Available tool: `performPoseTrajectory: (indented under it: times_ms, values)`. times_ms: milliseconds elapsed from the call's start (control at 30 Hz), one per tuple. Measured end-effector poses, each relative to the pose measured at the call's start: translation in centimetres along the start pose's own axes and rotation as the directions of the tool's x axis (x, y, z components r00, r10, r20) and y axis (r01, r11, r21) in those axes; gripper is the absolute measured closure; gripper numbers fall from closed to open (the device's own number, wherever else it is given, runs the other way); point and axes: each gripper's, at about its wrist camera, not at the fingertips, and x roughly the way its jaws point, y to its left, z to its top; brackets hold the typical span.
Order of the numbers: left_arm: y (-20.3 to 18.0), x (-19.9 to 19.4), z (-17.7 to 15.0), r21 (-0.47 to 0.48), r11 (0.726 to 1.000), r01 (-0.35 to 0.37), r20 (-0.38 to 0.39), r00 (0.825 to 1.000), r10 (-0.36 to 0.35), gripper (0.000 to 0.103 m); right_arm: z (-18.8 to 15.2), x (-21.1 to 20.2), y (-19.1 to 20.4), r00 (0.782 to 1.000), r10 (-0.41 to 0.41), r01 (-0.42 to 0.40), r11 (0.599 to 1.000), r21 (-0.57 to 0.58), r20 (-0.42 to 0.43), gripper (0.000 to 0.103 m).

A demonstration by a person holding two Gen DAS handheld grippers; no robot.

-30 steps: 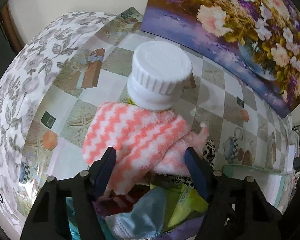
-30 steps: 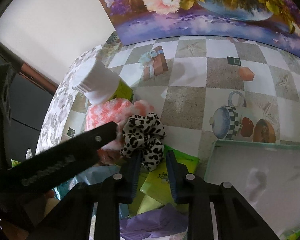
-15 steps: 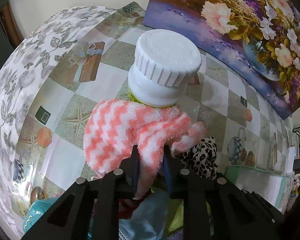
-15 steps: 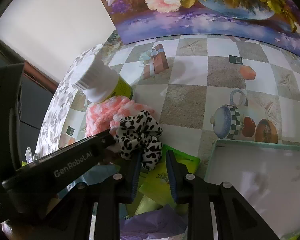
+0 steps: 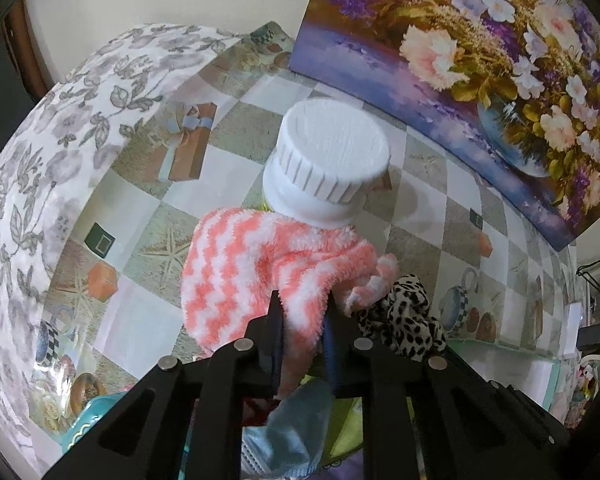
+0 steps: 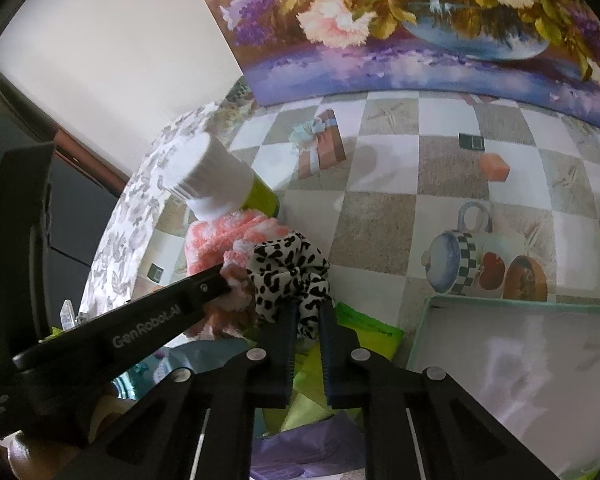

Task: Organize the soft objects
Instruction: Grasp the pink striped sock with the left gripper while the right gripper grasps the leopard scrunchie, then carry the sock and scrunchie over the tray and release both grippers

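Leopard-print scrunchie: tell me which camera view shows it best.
The right wrist view. There the leopard-print scrunchie sits near the centre, most of its ruffled loop visible, with the right gripper shut on its near edge. The left wrist view catches only part of it, low at the right, behind the pink-and-white striped cloth.

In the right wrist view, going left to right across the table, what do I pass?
White-capped bottle → pink-and-white fuzzy cloth → leopard-print scrunchie, pinched in the right gripper → pale tray.
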Motion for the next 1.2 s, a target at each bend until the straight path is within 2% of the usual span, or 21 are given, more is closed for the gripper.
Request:
performPoseTrajectory:
  times_ms: [400, 833, 1000, 1133, 1200]
  values:
    - [-0.4, -4.6, 0.9, 0.006, 1.0, 0.021, 0.104, 0.994, -0.022, 0.086, 1.1, -4.4, 0.6, 0.996, 0.001, -0.001, 1.0, -0.002, 0.089, 0.093]
    - [-3.2, -12.1, 0.4, 0.074, 0.995, 0.073, 0.256, 0.962, -0.09, 0.086, 2.1, -11.1, 0.6, 0.976, -0.017, 0.014, 1.0, 0.014, 0.216, 0.093]
    - [-5.6, -13.9, -0.8, 0.13, 0.988, 0.088, 0.274, 0.954, -0.121, 0.086, 1.8, -14.1, -0.7, 0.963, -0.084, 0.073, 0.996, 0.052, 0.255, 0.093]
    - [-7.9, -14.8, -2.1, 0.177, 0.978, 0.112, 0.263, 0.952, -0.156, 0.086, 1.2, -16.6, -2.4, 0.951, -0.131, 0.107, 0.989, 0.098, 0.28, 0.093]
    - [-9.2, -15.0, -2.8, 0.207, 0.971, 0.122, 0.248, 0.953, -0.173, 0.086, 0.7, -18.0, -3.6, 0.941, -0.181, 0.147, 0.98, 0.137, 0.287, 0.093]
